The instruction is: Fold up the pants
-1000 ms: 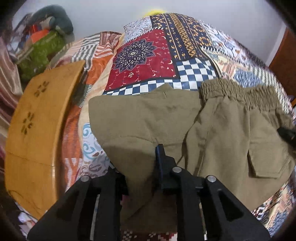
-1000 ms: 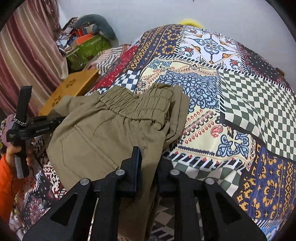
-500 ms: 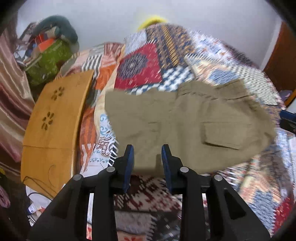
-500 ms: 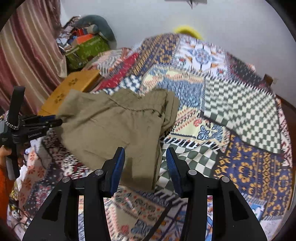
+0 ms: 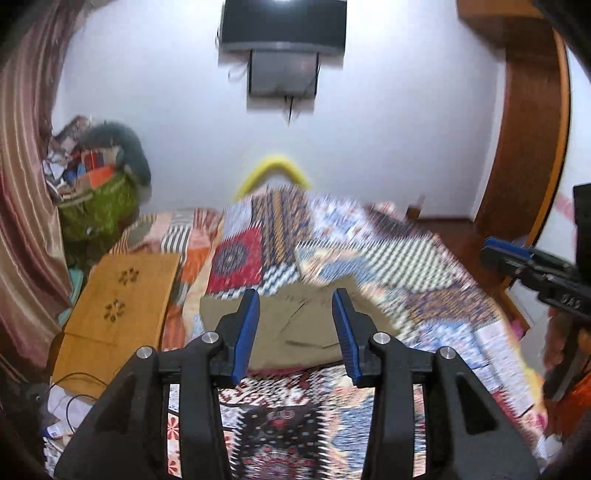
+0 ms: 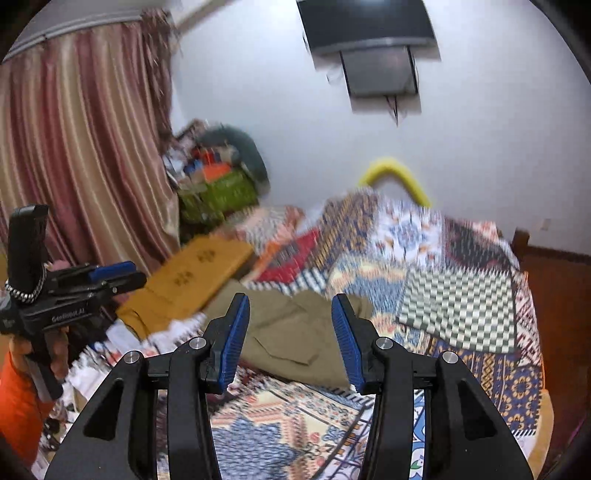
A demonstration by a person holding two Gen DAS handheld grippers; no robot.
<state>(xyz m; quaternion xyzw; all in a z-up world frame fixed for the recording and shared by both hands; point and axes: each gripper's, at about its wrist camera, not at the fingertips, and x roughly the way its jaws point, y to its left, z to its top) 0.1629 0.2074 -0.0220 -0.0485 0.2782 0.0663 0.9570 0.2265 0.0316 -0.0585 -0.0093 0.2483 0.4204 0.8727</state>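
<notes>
Bed [image 5: 388,266], covered by a patchwork spread of checks, medallions and stripes; blurred in both views. It is the landmark for every entry below.

Curtain [image 6: 74,155], striped pink and tan, hanging beyond the left side of the bed.

Television [image 5: 282,26], dark, mounted high on the white wall above the far end of the bed, with a smaller grey unit just beneath it.

Wooden board [image 5: 118,314], honey-coloured with two flower cut-outs, lying along the left edge of the bed.

Pants [image 6: 295,332], olive-khaki, folded into a compact flat bundle on the bed, on its near half towards the left side; a flapped pocket faces up (seen in the right wrist view). Nothing touches them.

Green bag [image 5: 99,206], stuffed with mixed items, on the floor side beyond the far left corner of the bed.

Left claw [image 5: 295,332], raised above the near end of the bed, blue-padded fingers [image 5: 245,332] spread wide with nothing between them; the pants show through the gap, well apart from it.

Right claw [image 6: 290,336], likewise above the near end of the bed, fingers [image 6: 345,338] spread wide and holding nothing.

Yellow curved piece [image 6: 397,177], showing just past the far end of the bed against the wall (identity unclear).
</notes>
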